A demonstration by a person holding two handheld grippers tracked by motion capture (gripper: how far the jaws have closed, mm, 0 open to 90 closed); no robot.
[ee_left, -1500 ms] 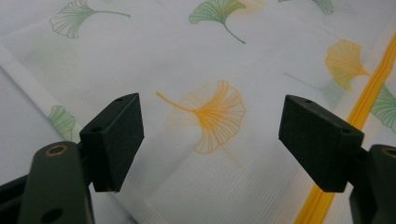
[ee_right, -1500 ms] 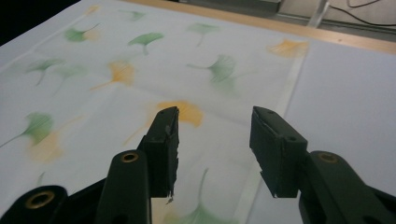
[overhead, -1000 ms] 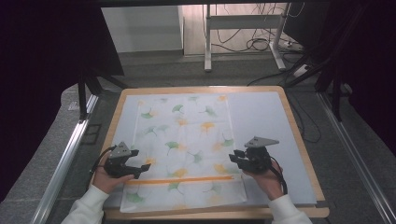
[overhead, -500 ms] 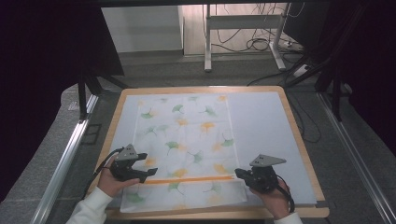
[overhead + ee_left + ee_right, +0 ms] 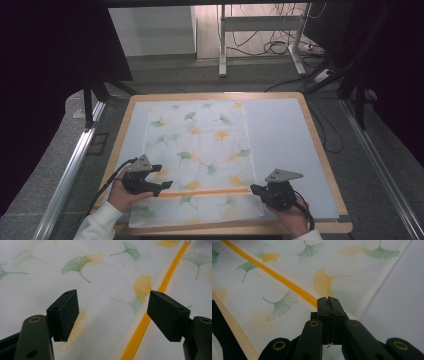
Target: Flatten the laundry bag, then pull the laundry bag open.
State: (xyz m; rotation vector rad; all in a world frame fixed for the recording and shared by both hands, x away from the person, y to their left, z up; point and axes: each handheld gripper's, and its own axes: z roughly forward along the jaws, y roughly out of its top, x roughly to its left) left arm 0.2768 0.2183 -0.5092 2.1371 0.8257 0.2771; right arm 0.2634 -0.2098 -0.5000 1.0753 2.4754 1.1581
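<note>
- The right gripper (image 5: pixel 257 189) has its jaws pressed together; they have just been closing. In the right gripper view the tips (image 5: pixel 327 300) meet at the end of the orange stripe (image 5: pixel 274 275), near the cloth's right hem. A thin fold of cloth seems pinched between them, though the pinch itself is hard to make out.
- The left gripper (image 5: pixel 166 186) stands wide apart and holds nothing. In the left gripper view its pads (image 5: pixel 63 313) hang just over the fabric, with the stripe (image 5: pixel 150 315) running between them nearer the right-hand pad.
- The cloth (image 5: pixel 197 150), white with green and yellow ginkgo leaves, lies flat on the pale mat (image 5: pixel 280 135) of the wood-edged table (image 5: pixel 320 150), toward its left half.
- The high view shows both hands (image 5: pixel 125 197) at the near end of the cloth, one at each side of the stripe.
- The gripper views alone show the leaf veins and the weave.
</note>
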